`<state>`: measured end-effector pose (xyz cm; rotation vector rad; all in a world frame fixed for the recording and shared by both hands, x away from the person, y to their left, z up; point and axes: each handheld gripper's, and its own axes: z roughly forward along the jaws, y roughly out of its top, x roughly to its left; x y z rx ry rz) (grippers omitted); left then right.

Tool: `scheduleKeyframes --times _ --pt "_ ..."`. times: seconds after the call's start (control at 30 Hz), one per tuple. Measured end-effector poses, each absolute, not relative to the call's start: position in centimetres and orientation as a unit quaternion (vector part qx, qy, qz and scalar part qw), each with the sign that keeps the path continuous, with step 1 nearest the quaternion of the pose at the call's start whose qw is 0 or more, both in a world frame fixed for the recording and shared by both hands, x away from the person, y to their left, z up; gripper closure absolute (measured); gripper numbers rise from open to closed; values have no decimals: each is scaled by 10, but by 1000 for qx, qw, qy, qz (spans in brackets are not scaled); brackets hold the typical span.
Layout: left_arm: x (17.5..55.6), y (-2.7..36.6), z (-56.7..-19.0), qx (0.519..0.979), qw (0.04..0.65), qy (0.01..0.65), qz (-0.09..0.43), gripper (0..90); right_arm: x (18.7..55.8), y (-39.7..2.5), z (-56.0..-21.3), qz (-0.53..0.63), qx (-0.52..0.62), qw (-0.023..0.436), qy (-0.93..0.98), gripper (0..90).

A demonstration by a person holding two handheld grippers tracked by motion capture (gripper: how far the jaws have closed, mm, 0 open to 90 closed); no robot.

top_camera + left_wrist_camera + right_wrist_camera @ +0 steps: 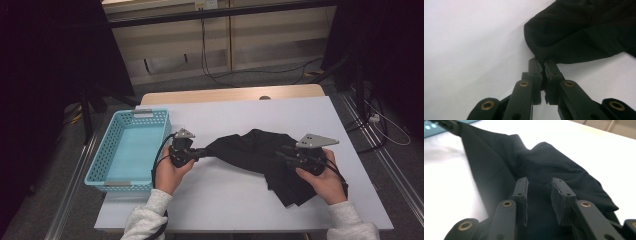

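Mid-frame, the left gripper [199, 153] pinches the black cloth's [260, 150] edge while the right gripper [281, 151], jaws spread, hovers over it.

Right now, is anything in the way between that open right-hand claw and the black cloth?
Nothing visible. The right gripper hangs directly over the black cloth with its fingers apart and bare fabric between them. The left gripper already pinches the cloth's far corner, beside the blue basket.

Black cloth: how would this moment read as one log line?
left gripper: shut on black cloth edge | right gripper: open over cloth | blue basket: left, apart
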<state>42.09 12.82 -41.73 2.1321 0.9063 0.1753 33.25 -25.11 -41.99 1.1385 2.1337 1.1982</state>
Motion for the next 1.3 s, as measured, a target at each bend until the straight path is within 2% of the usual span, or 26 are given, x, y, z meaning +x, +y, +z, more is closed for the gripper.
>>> scheduleKeyframes --times 0.27,0.37,0.43,0.53,0.6,0.67,0.7,0.77,0.87,1.03,1.2,1.3 --pt "424 135 -417 834 401 371 79 850 321 -241 -431 409 388 189 804 590" --pt "424 135 -417 833 402 372 79 849 319 -232 -441 393 364 171 827 497" --pt "424 134 -418 832 404 373 79 849 320 -224 -449 381 358 161 837 404" --pt "425 134 -420 830 404 376 78 848 324 -217 -458 365 358 166 843 335" --pt "425 134 -421 832 401 376 78 848 325 -216 -458 364 355 171 844 331" --pt "425 133 -421 832 402 376 77 848 325 -218 -459 361 355 181 843 374" --pt "425 133 -421 831 402 376 76 849 326 -220 -459 361 359 184 841 448" --pt "424 133 -421 831 402 376 75 849 327 -223 -455 358 360 193 840 708" --pt "425 134 -420 832 401 376 73 849 328 -233 -446 382 383 190 820 850" --pt "425 131 -421 832 404 374 70 849 329 -251 -434 414 418 210 781 866" --pt "426 135 -421 828 405 381 75 850 331 -260 -431 389 437 269 765 856" --pt "427 137 -422 827 405 384 69 850 332 -263 -431 399 436 252 766 863"
